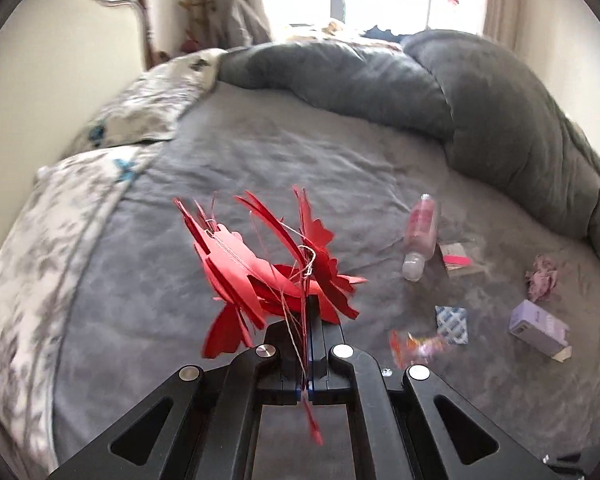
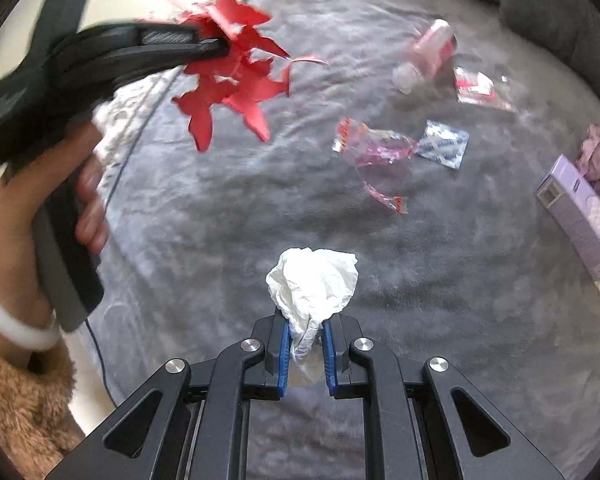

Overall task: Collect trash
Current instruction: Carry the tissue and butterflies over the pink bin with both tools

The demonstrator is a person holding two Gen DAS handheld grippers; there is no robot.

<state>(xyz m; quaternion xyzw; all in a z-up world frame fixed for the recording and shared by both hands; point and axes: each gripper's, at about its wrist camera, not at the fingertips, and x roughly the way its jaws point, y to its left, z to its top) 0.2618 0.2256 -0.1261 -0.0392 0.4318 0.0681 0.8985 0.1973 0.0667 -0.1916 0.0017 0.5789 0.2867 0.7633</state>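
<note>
I am holding both pickups clear of the grey bedsheet (image 2: 228, 216): left gripper (image 1: 309, 312) clamping the red paper-cutout garland (image 1: 268, 264), right gripper (image 2: 305, 334) pinching a crumpled white tissue (image 2: 314, 284). Next I judge a bin is needed; none visible, remaining wrappers at two o'clock.

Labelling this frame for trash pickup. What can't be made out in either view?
- Trash bin or bag: in neither view, so the drop-off spot is unknown.
- Print on the purple box, blue-white sachet and pink bottle: too small and blurred.
- Left tool tips: covered by the red paper cutouts in both views.
- White tissue lower end: hidden between the right tool pads.
</note>
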